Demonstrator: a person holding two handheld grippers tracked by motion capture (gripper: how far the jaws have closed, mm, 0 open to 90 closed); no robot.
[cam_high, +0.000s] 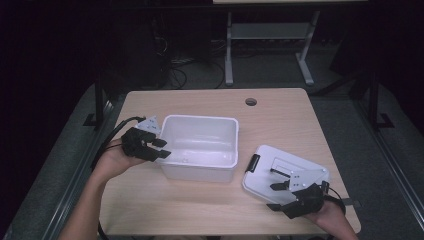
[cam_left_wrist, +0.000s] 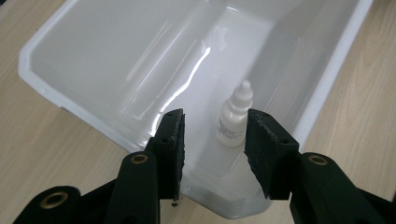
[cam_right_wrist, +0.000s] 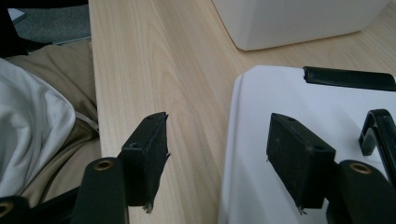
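Dropper bottle (cam_left_wrist: 235, 120) lay in the white bin (cam_high: 167, 131) — left hand-held gripper (cam_left_wrist: 214, 135) open, empty; right hand-held gripper (cam_right_wrist: 217, 156) open astride the lid (cam_right_wrist: 280, 100) edge, lidding left.

small white dropper bottle (cam_left_wrist: 235, 120) with pointed cap, standing upright inside open white plastic bin (cam_left_wrist: 327, 84), near its wall

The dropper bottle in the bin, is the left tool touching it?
Apart. In the left gripper view the dropper bottle stands in the bin beyond the left tool, whose jaws are open with nothing between them.
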